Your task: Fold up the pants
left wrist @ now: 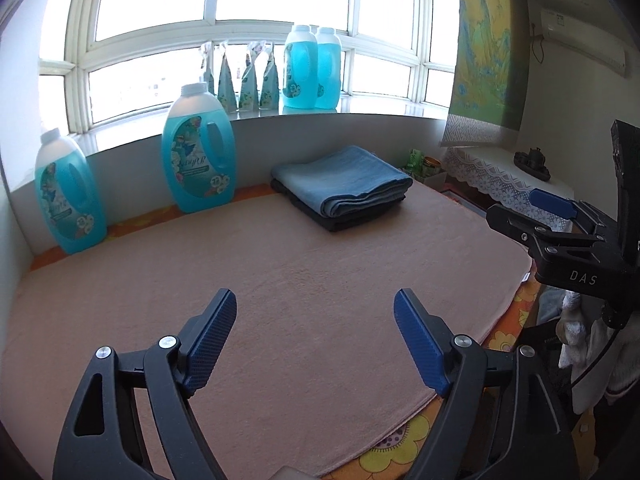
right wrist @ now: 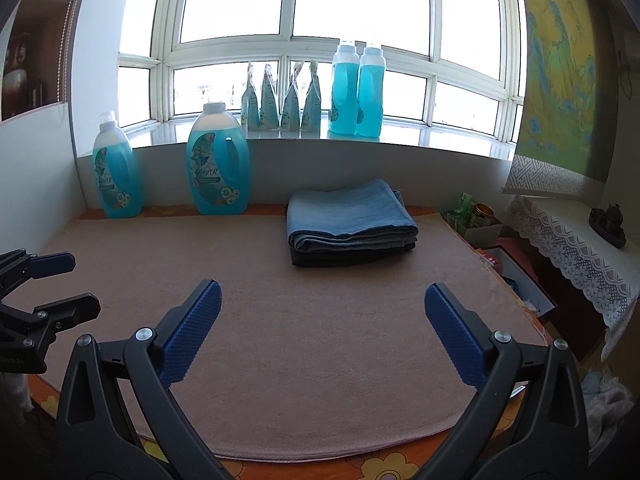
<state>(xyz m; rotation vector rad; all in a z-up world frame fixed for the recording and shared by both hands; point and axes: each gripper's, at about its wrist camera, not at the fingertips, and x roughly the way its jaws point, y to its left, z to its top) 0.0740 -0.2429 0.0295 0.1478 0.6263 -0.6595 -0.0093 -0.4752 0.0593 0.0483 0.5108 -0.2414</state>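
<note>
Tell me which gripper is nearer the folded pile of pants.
Right, by a narrow margin. The right gripper hangs open just in front of the folded pile, slightly to its left. The left gripper sits open farther off to the pile's left.

folded pants, left gripper jaws apart

The pink mat lies bare across its near and middle area, open to passage. A stack of folded pants occupies the far right part. Two blue bottles stand along the far left edge against the wall. A lace-covered side table borders the right.
</note>
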